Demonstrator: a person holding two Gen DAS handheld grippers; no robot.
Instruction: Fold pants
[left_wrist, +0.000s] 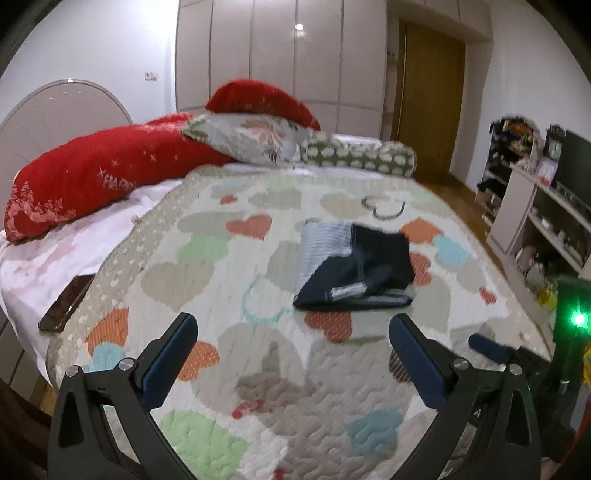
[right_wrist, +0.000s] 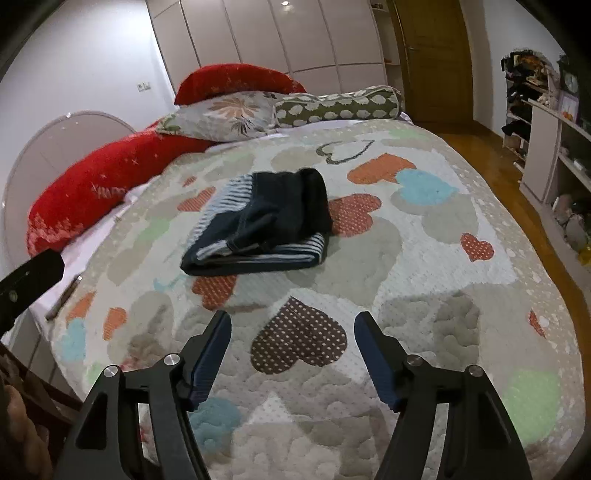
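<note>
Both of our black two-finger grippers, left gripper (left_wrist: 293, 334) and right gripper (right_wrist: 292, 330), are hanging spread and empty over the heart-patterned quilted bedspread (right_wrist: 424, 295), while the folded dark navy pants with striped lining (right_wrist: 258, 225) are lying further up the bed, apart from both.

Left gripper (left_wrist: 293, 325): two black plastic fingers, triangular cut-outs in frame, dark blue ribbed pads (left_wrist: 168, 363) on inner faces, round silver screws at pivots — white letter "A" on right-hand finger. Right gripper (right_wrist: 292, 323): same build — black angular fingers, blue ribbed pads (right_wrist: 210, 360), silver screw heads. Its green indicator light (left_wrist: 578, 318) glows in left view.
</note>
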